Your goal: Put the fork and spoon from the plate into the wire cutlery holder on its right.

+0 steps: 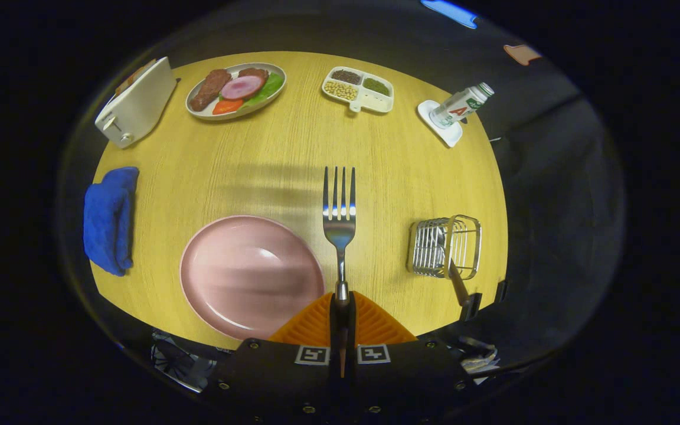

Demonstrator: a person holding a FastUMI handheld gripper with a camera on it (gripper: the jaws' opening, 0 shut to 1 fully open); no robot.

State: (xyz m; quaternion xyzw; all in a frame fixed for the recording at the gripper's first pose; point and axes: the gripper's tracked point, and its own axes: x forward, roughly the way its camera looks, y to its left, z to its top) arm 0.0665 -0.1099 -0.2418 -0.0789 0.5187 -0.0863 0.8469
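On the round wooden desk (293, 159), a white toaster (136, 103) stands at the far left, with a folded blue cloth (108, 218) lying nearer along the same side. A platter of ham, sausage and vegetables (235, 90) sits at the far edge. Nearer, the pink plate (251, 274) lies bare just left of the tongs (342, 307), which are pinching the handle of the fork (340, 206), its tines pointing straight ahead above the desk. A divided dish of beans (358, 90) sits far beyond. To the right stands the wire cutlery holder (446, 247), a utensil handle (457, 283) sticking out of it toward the near edge; a tilted carton on a white coaster (455, 109) rests beyond.
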